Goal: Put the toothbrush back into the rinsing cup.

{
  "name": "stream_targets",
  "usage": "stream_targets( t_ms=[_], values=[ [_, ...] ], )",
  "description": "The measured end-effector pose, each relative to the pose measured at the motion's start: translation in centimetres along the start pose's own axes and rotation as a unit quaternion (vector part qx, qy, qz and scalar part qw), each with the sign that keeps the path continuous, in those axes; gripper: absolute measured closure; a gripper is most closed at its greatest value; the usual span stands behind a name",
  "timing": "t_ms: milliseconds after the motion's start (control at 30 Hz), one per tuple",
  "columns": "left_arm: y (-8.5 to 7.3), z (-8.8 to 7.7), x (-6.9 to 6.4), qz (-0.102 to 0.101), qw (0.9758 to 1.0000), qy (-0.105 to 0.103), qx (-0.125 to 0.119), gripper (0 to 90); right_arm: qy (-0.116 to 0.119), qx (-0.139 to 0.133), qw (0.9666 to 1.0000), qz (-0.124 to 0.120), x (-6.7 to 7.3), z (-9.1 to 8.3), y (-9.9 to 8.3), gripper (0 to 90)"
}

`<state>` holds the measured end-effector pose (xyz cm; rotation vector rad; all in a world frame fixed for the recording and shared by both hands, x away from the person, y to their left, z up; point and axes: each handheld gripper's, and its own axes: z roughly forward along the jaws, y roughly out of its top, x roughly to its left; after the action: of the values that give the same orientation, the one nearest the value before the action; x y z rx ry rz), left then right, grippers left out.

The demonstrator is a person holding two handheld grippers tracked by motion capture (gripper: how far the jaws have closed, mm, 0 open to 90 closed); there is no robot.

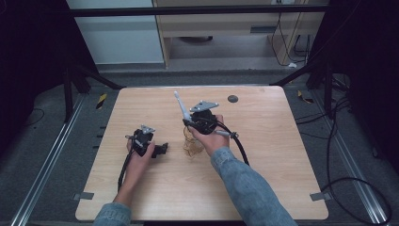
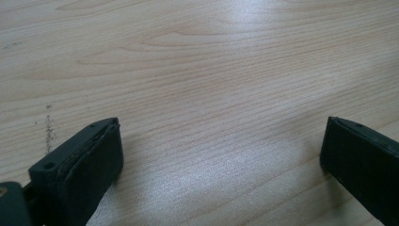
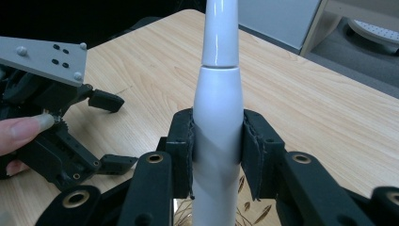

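I pinch the white handle [image 3: 218, 122] upright in my right gripper [image 3: 218, 141], lifted above the table [image 1: 263, 155] mid-board so it stands clear, while my left gripper [image 2: 221, 155] rests spread and empty on the wood, probably waiting.

The person's left hand [image 1: 139, 155] rests low on the near-left part of the table and holds the black two-jaw left gripper [image 1: 162, 149], which lies almost flat and points to the right; its jaws stand wide apart with nothing between them. The right hand [image 1: 210, 137], coming from a blue denim sleeve [image 1: 244, 186], holds the black right gripper [image 1: 189, 121] raised near the middle, and its jaws press on a white tapered handle [image 3: 219, 127].
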<state>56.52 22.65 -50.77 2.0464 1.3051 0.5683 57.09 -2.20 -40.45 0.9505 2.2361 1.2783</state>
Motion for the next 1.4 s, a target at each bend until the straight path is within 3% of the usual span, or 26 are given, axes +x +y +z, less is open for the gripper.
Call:
stream_targets(
  t_ms=[1400],
  values=[
    [0.00, 0.00, 0.00, 0.000, 1.0000, 0.000, 0.000, 0.0, 0.007, 0.023, 0.9997, -0.001, -0.04, 0.42, -0.93, 66.5]
  ],
)
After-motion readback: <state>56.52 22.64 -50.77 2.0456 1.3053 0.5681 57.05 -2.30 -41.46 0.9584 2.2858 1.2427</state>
